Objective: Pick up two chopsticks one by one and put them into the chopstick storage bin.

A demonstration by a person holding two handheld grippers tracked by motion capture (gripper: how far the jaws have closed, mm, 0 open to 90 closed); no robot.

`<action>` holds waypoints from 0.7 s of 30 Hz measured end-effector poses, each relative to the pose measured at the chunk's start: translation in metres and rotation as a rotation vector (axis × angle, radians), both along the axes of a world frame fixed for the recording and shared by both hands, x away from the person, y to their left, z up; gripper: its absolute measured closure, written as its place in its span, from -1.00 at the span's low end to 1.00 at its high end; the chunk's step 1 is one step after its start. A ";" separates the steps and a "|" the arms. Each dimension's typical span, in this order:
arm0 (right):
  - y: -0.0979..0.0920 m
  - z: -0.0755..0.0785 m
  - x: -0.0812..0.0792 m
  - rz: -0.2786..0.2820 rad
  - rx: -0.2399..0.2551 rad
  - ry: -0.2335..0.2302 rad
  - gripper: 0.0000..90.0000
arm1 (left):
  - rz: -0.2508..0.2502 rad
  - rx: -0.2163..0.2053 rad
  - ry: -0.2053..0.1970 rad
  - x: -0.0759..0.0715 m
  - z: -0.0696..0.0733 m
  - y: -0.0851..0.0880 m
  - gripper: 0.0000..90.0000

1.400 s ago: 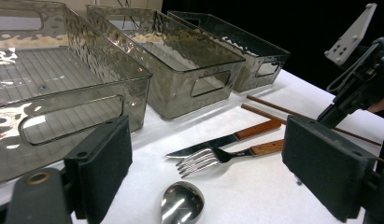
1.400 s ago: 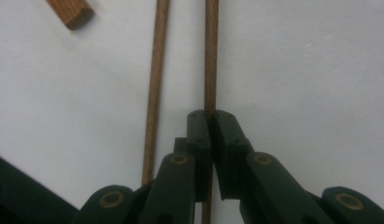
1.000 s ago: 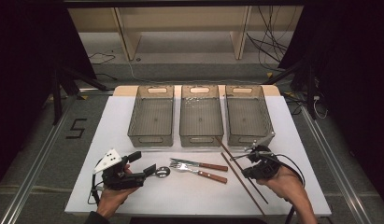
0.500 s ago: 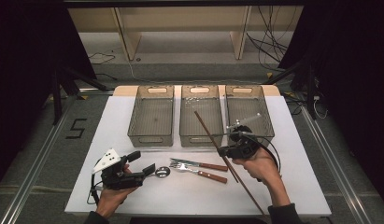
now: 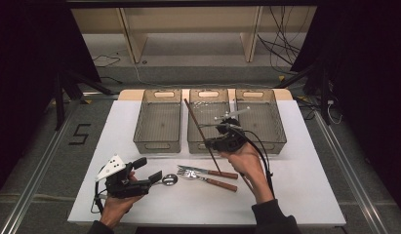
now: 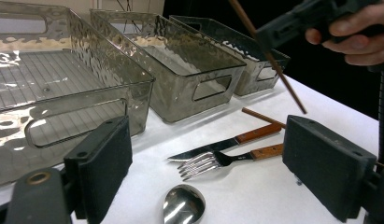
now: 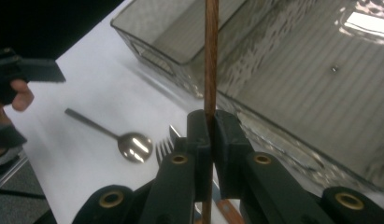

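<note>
Pinching a brown chopstick [image 5: 202, 129] mid-shaft, right gripper [image 5: 211, 144] now up off the table and over the near edge of the middle bin [image 5: 208, 145], having come from the table's right; probably heading for a drop into a bin. Left gripper [image 5: 150, 170] spread, unmoved, beside spoon [image 5: 169, 180].

Clamp on the stick plain in the right gripper view [image 7: 209, 56]; second chopstick [image 6: 260, 116] lying behind knife [image 6: 217, 145] and fork [image 6: 213, 160] in the left gripper view.

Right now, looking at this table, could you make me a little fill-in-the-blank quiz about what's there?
1. The right gripper is shut on a brown ____.
2. At the back of the table stand ____ clear bins in a row.
3. The left gripper has its jaws ____, with nothing between them.
4. Beside the fork lies a wooden-handled ____.

Missing words: chopstick; three; open; knife
</note>
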State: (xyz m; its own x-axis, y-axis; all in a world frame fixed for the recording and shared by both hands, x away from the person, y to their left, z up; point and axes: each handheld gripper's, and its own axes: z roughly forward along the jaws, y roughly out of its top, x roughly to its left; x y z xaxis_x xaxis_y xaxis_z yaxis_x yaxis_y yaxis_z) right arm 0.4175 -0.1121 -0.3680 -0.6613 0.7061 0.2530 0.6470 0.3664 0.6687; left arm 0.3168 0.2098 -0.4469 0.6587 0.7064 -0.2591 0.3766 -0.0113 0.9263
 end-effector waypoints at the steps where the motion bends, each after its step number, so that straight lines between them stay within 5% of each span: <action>1: 0.004 0.000 0.002 0.002 0.001 -0.002 0.91 | 0.000 -0.002 0.000 0.000 0.000 0.000 -0.65; 21: 0.061 0.008 0.057 -0.028 0.076 0.018 0.91 | -0.001 -0.016 -0.004 0.000 0.001 0.001 -0.65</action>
